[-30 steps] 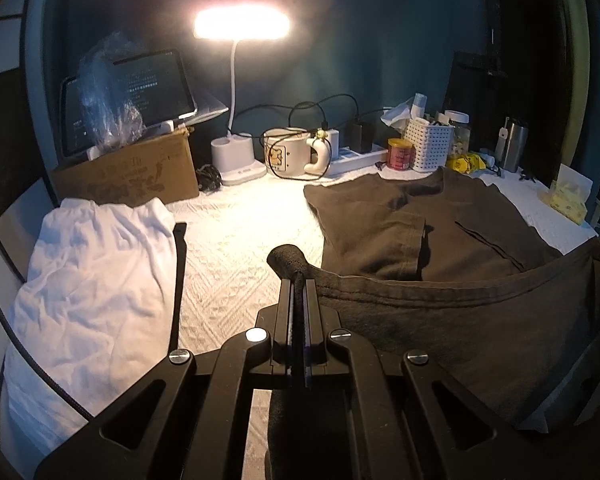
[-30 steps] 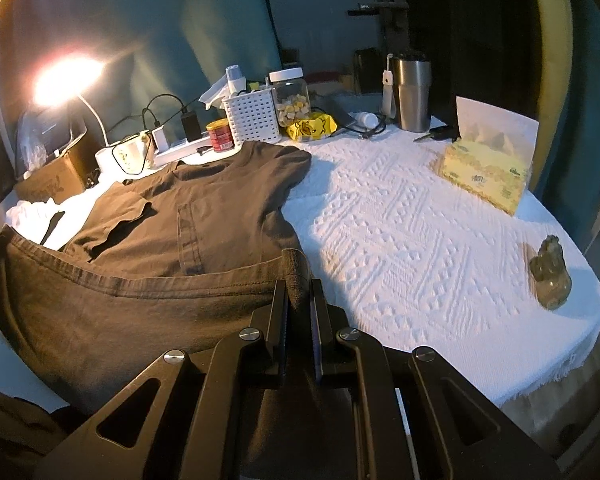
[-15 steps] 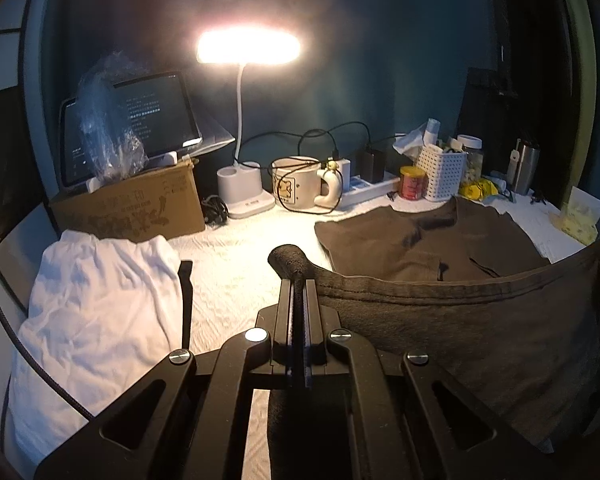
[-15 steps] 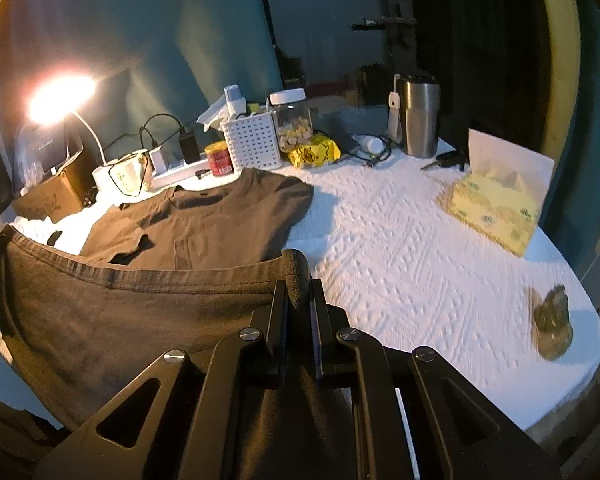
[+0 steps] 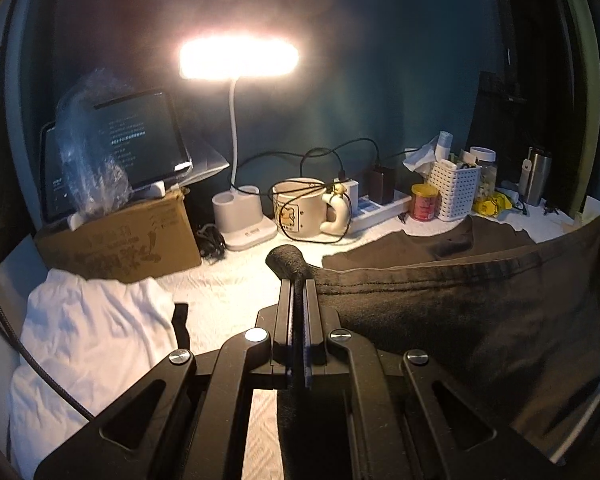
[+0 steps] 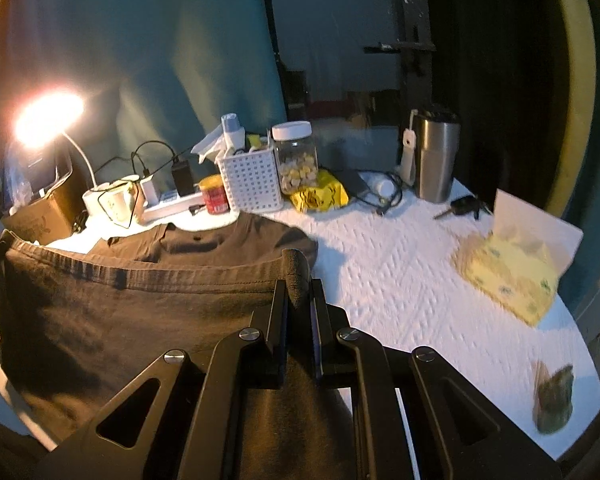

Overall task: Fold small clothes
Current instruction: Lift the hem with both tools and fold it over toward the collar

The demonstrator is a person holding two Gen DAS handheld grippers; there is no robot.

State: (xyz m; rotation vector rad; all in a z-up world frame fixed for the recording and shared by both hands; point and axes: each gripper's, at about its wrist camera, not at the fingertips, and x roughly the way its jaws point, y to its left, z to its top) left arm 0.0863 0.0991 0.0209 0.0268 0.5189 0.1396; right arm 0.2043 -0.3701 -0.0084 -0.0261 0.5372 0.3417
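Observation:
A dark brown T-shirt (image 5: pixel 460 312) lies on the white table cover, its collar end at the back and its bottom hem lifted and stretched between my two grippers. My left gripper (image 5: pixel 299 284) is shut on the hem's left corner. My right gripper (image 6: pixel 298 284) is shut on the hem's right corner, and the shirt (image 6: pixel 140 320) hangs as a taut sheet to the left of it. The far part of the shirt still rests flat near the white basket (image 6: pixel 252 184). A white garment (image 5: pixel 92 340) lies crumpled at the left.
Along the back stand a lit desk lamp (image 5: pixel 238 56), a tablet on a cardboard box (image 5: pixel 128 236), a mug (image 5: pixel 300 208), a power strip, a red tin, a jar (image 6: pixel 294 156) and a steel tumbler (image 6: pixel 436 156). A tissue box (image 6: pixel 512 276) and a small figurine (image 6: pixel 554 400) sit at the right.
Both grippers have risen and moved toward the back of the table, carrying the hem up and over the shirt. More of the shirt's lower half is lifted off the table.

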